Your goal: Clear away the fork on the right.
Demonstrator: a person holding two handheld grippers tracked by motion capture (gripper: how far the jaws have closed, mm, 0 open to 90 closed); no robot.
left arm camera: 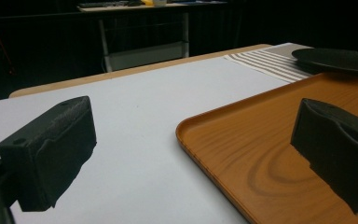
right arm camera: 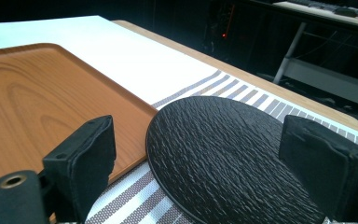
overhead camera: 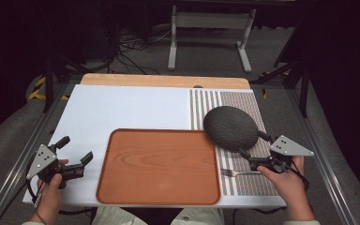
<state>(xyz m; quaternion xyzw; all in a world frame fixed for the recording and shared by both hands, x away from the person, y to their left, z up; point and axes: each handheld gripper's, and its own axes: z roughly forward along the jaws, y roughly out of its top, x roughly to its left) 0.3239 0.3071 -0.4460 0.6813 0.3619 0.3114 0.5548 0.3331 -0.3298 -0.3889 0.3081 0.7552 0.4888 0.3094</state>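
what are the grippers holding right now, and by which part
Nothing is held. The right gripper stands open around the near edge of the black plate, pads not yet on it. The left gripper is open over the white mat.

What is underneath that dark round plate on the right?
The black plate lies on a striped placemat, its left edge right at the wooden tray. Whatever lies beneath its middle is covered.

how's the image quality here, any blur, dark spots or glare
High view: table evenly lit, surroundings fall to black, picture rather soft. Left claw view: the left claw jaws near the lens are soft, the wooden tray carries a mild sheen. Right claw view: the black plate shows crisp texture, the background is dark apart from a small red light.
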